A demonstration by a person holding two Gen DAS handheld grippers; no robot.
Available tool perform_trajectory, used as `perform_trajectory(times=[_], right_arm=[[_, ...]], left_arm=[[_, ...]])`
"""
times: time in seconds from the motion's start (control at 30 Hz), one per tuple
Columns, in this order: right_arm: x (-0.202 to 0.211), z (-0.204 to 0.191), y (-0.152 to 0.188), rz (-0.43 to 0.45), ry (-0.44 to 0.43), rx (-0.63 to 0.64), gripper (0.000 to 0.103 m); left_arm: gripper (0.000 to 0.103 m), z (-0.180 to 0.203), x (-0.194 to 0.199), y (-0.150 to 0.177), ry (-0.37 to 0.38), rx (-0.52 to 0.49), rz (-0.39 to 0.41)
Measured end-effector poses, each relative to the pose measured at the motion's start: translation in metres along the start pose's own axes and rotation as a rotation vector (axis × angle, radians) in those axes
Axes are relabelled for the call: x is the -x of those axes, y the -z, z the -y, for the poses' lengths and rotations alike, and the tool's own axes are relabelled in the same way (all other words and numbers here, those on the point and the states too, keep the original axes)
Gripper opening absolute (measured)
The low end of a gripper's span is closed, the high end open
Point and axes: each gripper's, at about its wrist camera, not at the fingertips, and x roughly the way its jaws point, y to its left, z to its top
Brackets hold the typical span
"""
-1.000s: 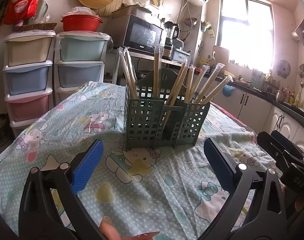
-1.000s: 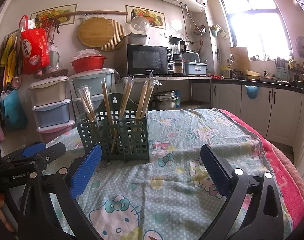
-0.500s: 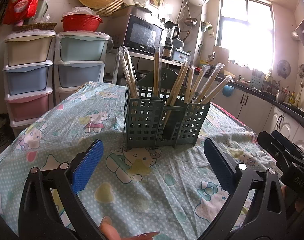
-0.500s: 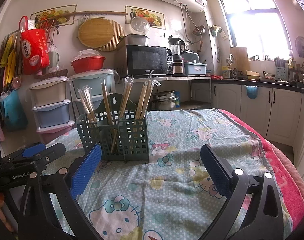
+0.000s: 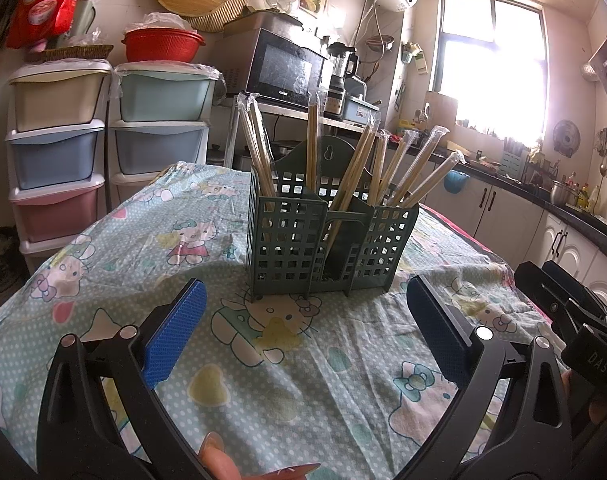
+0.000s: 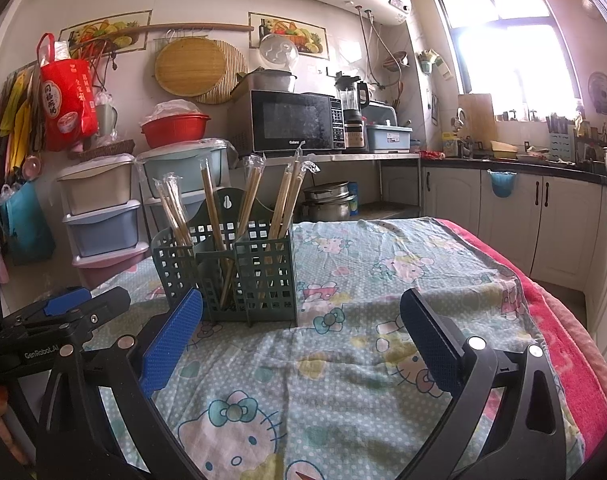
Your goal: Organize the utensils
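A green lattice utensil holder (image 5: pixel 323 240) stands upright on the table (image 5: pixel 103 280), on a pale cartoon-cat print cloth (image 6: pixel 343 360). It has three compartments, with a taller back panel that carries a keyhole-shaped hanging slot. Wrapped chopsticks (image 5: pixel 387 168) (each pair in a clear plastic sleeve) stand in all three compartments, leaning outward at different angles.

In front of the holder, nearer the camera, the left claw (image 5: pixel 303 336) hovers over the cloth with its blue-padded fingers (image 5: pixel 175 336) spread wide apart and nothing between them. The holder sits beyond the gap, apart from both pads. A fingertip (image 5: pixel 219 456) of the person shows at the bottom edge of that view.

In the right wrist view the right claw (image 6: pixel 299 344) is likewise spread wide and empty, with the holder (image 6: pixel 227 268) ahead of its left finger (image 6: pixel 171 344) and not touching it. The left claw (image 6: pixel 63 320) shows at the left edge of that view, to the left of the holder.

Behind the holder stand stacked pastel plastic drawers (image 5: pixel 59 152) with a red basin (image 5: pixel 161 44) on top, and a black microwave (image 5: pixel 287 68) on a metal rack. To the right of the holder a bright window (image 5: pixel 491 60) sits above white cabinets (image 6: pixel 523 216).
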Motion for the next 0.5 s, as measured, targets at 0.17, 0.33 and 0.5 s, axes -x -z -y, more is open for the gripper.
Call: perform_trajectory(times=[0.17,0.33,0.5], right_arm=[[-0.0002,0.0003,0.0003,0.000,0.000,0.000,0.096],[0.0006,0.0003,-0.0004,0.001,0.001,0.000,0.096],[0.0007,0.0003,0.0001,0.002,0.000,0.001,0.096]], left_arm=[[0.092,0.0000,0.0002,-0.0001,0.002,0.000,0.001],[0.092,0.0000,-0.0007,0.0017,0.002,0.001,-0.003],[0.092,0.0000,-0.0017,0.0036,0.003,0.002,-0.008]])
